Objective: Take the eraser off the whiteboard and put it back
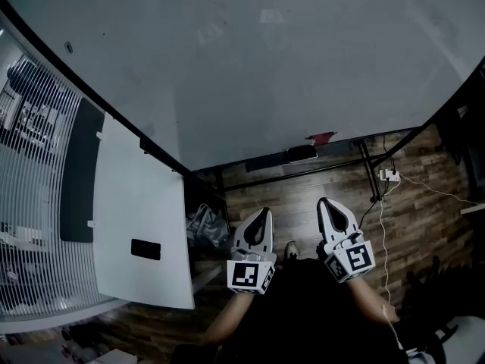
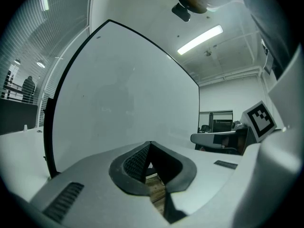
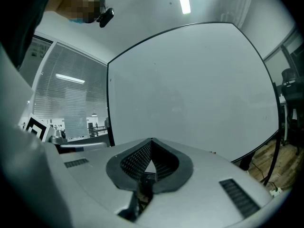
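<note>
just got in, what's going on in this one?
A person stands facing a whiteboard with a claw in each hand. The left claw and right claw are both shut and empty, held about level, short of the board. A dark block, likely the eraser, sits at the board's bottom edge, untouched. Nothing is picked up yet.

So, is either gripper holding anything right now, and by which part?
Nothing is held. The left gripper and the right gripper both have their jaws together with nothing between them, and both are clear of the whiteboard.
</note>
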The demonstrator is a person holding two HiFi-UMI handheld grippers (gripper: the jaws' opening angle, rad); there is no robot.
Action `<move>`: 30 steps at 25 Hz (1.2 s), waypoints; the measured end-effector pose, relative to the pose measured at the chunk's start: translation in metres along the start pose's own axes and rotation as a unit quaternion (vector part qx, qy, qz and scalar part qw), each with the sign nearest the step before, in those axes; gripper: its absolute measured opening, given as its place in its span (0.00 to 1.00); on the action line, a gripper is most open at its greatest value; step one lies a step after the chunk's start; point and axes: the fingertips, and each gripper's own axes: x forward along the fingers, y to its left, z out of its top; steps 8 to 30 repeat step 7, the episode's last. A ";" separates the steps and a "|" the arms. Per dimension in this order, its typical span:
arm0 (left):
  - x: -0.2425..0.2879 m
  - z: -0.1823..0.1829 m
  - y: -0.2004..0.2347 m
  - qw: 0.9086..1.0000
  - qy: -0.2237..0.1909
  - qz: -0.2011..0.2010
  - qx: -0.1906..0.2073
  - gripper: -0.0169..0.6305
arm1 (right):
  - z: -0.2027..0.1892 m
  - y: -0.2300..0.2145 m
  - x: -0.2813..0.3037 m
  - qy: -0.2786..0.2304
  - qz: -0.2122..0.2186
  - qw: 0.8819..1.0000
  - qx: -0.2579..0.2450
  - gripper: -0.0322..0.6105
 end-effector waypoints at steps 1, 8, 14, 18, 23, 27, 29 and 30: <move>0.001 0.001 0.000 1.000 -0.001 0.000 0.000 0.03 | 0.000 0.000 0.000 0.000 0.002 1.000 0.000 0.07; 0.001 0.004 0.000 1.000 -0.005 0.002 -0.002 0.03 | -0.004 0.000 0.000 -0.016 0.025 1.000 -0.008 0.07; 0.001 0.004 0.000 1.000 -0.005 0.002 -0.002 0.03 | -0.004 0.000 0.000 -0.016 0.025 1.000 -0.008 0.07; 0.001 0.004 0.000 1.000 -0.005 0.002 -0.002 0.03 | -0.004 0.000 0.000 -0.016 0.025 1.000 -0.008 0.07; 0.001 0.004 0.000 1.000 -0.005 0.002 -0.002 0.03 | -0.004 0.000 0.000 -0.016 0.025 1.000 -0.008 0.07; 0.001 0.004 0.000 1.000 -0.005 0.002 -0.002 0.03 | -0.004 0.000 0.000 -0.016 0.025 1.000 -0.008 0.07; 0.001 0.004 0.000 1.000 -0.005 0.002 -0.002 0.03 | -0.004 0.000 0.000 -0.016 0.025 1.000 -0.008 0.07; 0.001 0.004 0.000 1.000 -0.005 0.002 -0.002 0.03 | -0.004 0.000 0.000 -0.016 0.025 1.000 -0.008 0.07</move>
